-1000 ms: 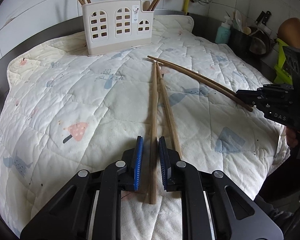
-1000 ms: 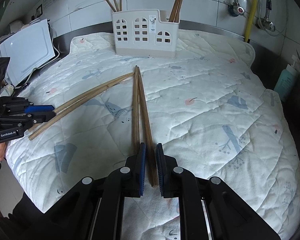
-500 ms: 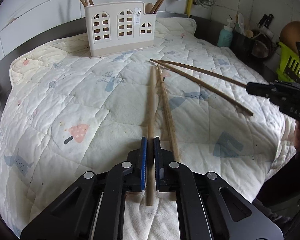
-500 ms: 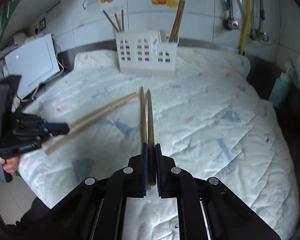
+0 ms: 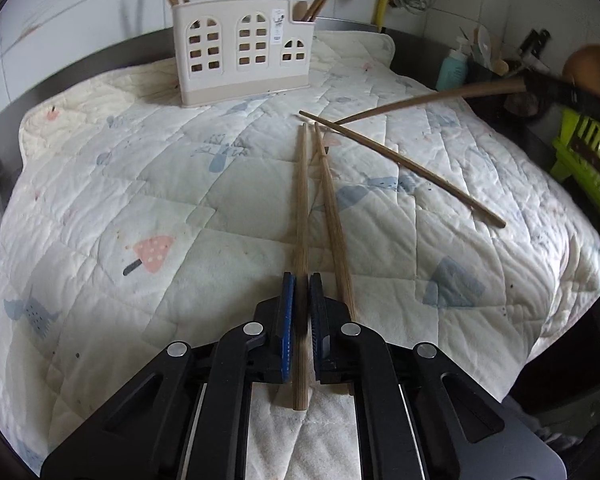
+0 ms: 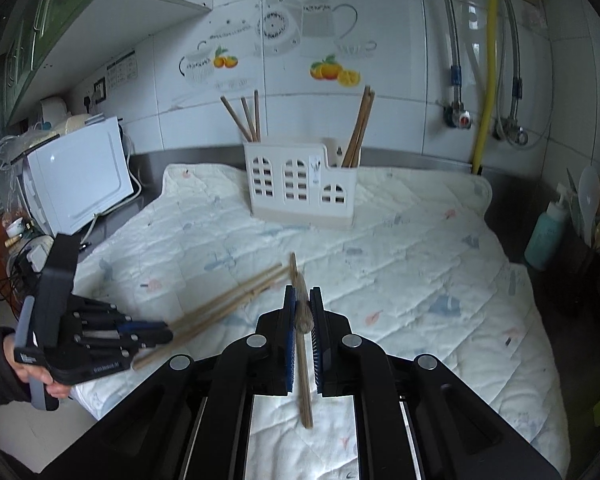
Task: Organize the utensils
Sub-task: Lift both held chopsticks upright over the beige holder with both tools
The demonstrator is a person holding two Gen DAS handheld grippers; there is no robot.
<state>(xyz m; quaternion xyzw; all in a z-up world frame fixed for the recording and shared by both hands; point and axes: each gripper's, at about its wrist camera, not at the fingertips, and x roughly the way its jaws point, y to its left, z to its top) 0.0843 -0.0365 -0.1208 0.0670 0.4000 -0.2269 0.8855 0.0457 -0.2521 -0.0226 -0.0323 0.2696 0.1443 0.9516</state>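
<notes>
Pinching one chopstick [image 5: 301, 240] between its blue pads, the left hand-held gripper [image 5: 300, 312] is clamped on the near end, and the stick's far part lies on the quilted cloth [image 5: 140, 184]. A second chopstick [image 5: 334, 224] lies just beside it on the right, and a third [image 5: 404, 164] slants off to the right. The right hand-held gripper [image 6: 301, 320] is closed on another chopstick [image 6: 303, 368], held above the cloth. At the far side stands a white utensil holder [image 6: 300, 192] with more chopsticks upright in it. The cloth covers the worktop [image 6: 540, 264].
</notes>
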